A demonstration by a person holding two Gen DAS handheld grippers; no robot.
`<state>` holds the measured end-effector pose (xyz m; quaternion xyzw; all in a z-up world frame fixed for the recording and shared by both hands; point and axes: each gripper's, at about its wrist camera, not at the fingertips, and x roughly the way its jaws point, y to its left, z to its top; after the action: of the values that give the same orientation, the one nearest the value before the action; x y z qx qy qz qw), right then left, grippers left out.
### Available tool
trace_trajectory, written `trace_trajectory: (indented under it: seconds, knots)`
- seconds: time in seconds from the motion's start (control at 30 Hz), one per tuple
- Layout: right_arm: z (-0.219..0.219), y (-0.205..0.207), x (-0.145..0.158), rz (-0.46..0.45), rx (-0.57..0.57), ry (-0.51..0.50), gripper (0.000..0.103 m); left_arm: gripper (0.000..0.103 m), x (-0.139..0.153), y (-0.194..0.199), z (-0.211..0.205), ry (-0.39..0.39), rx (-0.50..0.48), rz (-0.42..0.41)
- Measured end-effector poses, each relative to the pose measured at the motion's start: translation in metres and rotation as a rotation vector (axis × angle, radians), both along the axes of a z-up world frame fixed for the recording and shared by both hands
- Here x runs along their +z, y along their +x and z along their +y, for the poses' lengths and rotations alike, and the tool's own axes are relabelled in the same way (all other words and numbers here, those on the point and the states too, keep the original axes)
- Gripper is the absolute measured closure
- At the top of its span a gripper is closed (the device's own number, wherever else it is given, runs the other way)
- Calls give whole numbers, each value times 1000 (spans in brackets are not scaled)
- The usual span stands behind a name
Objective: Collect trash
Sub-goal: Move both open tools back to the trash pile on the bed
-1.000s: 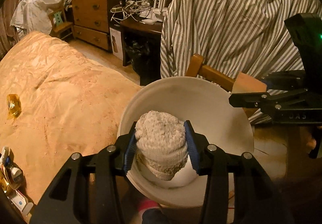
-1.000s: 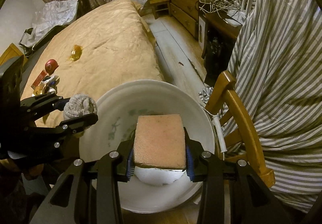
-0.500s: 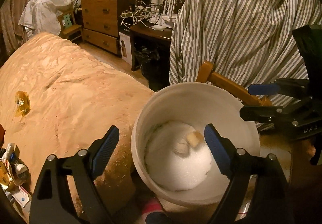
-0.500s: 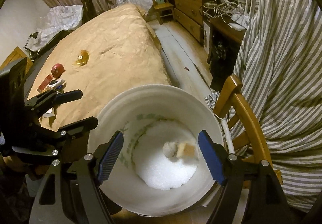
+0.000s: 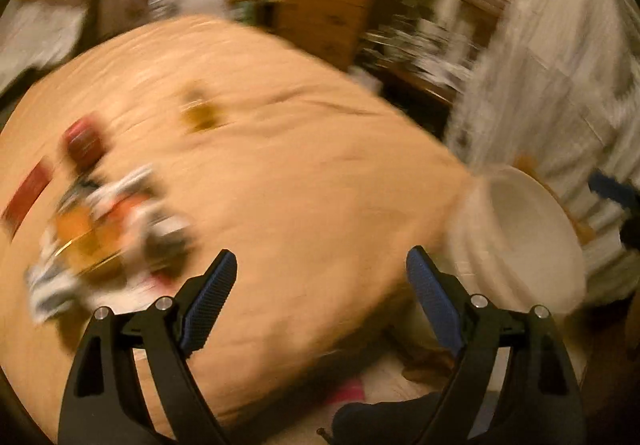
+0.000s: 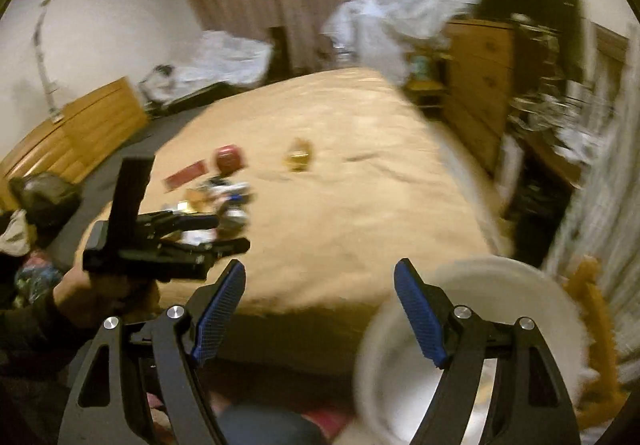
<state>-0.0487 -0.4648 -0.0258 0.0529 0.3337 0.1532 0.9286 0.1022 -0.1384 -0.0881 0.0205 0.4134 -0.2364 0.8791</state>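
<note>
Over the near edge of the bed, both grippers hang with nothing in them. Left gripper: jaws spread wide, empty; it also shows at the left of the right wrist view, pointing toward the litter. Right gripper: jaws spread wide, empty.

White bucket sits at the near right, just beside the bed corner, with a wooden chair on its far side. Contents of the bucket cannot be made out; both views are blurred.

Trash left on the bedcover:
- a mixed pile of wrappers at the near left, closest to the left gripper
- a red round item and a flat red card just beyond the pile
- an amber wrapper farther out, apart from the rest, toward the middle of the bed

Step in hand, as judged: between pickups, both grippers free, aimed at the bed and not the bucket.

Next move calls for: left gripper down onto one piece at the edge of the pile, jaws straddling it before closing. Pieces lie touching or overlapping, so a single clean pinch may be hard. The soft bedcover may bunch into the jaws. The amber wrapper needs a longer reach.
</note>
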Motion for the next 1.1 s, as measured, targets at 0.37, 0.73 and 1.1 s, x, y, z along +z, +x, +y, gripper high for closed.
trace_trajectory:
  seconds: [0.37,0.73,1.1]
  knots:
    - [187,101,-72,150,299,35,34,20,-20,24,197,-60,375,30]
    - [283,198,-142,275,354,-28,38,20,-49,40,235,-107,418,66]
    - [220,207,-144,243,122,-148,51,20,-36,39,216,25,233,-83]
